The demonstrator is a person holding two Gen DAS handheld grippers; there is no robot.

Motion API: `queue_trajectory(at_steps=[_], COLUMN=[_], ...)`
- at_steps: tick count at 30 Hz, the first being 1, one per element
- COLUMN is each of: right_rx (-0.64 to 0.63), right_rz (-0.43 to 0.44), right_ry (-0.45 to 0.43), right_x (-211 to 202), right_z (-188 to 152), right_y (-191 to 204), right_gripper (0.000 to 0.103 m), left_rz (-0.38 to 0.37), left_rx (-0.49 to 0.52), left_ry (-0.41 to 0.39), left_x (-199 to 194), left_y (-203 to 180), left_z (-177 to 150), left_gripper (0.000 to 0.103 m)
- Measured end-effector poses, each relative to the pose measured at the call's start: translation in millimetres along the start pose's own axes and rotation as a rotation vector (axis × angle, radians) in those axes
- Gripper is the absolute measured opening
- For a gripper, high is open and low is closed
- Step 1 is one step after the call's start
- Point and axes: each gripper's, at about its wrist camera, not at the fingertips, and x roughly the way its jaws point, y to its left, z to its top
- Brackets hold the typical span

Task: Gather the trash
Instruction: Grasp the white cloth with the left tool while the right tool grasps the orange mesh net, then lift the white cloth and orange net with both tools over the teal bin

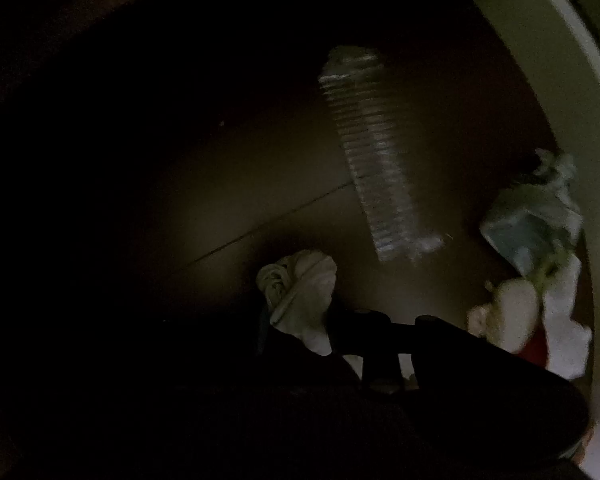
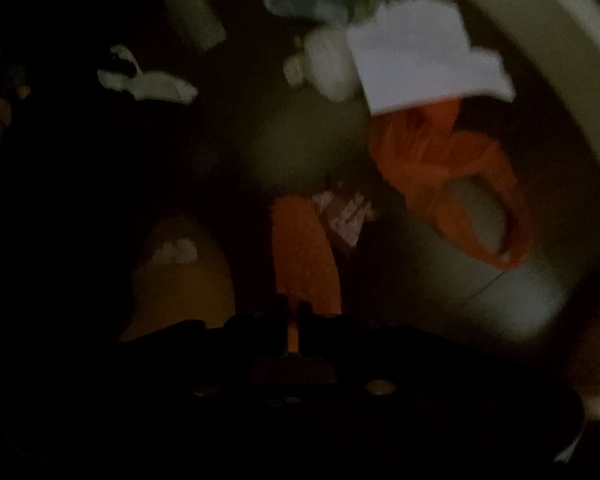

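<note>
Right gripper (image 2: 294, 312) pinching orange bag (image 2: 440, 168); thin plastic may slip. Left gripper (image 1: 384, 324) state unreadable. Dim, blurred light risks fumbling bottle (image 1: 376, 152).

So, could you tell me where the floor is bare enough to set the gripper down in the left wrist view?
Bare floor lies left of the clear ribbed plastic bottle, above the crumpled white tissue. It is crowded at the right, where the pale crumpled plastic bag and white paper scraps pile against the curved pale wall. The far left is too dark to judge.
</note>
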Motion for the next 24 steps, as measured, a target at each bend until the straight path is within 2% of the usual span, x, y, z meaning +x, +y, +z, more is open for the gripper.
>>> queue_trajectory(at_steps=[6, 10, 17, 24], right_rx=[-0.039, -0.076, -0.130, -0.181], right_rz=[-0.033, -0.060, -0.108, -0.123], right_ry=[-0.133, -0.235, -0.429, -0.590], right_x=[-73.7, -127.4, -230.1, -307.5], right_z=[-7.0, -13.4, -26.7, -47.0], right_y=[18.7, 35.6, 68.1, 113.9], right_gripper=[0.003, 0.003, 0.003, 0.003], left_rz=[-0.017, -0.059, -0.139, -0.180], left_rx=[0.040, 0.068, 0.140, 0.193], left_ry=[-0.060, -0.126, -0.287, -0.438], left_x=[-77.5, -130.3, -250.8, -344.8], left_y=[-12.9, -22.6, -22.8, -11.7], left_z=[-15.9, -21.8, -50.6, -80.1], left_gripper=[0.028, 0.028, 0.028, 0.028])
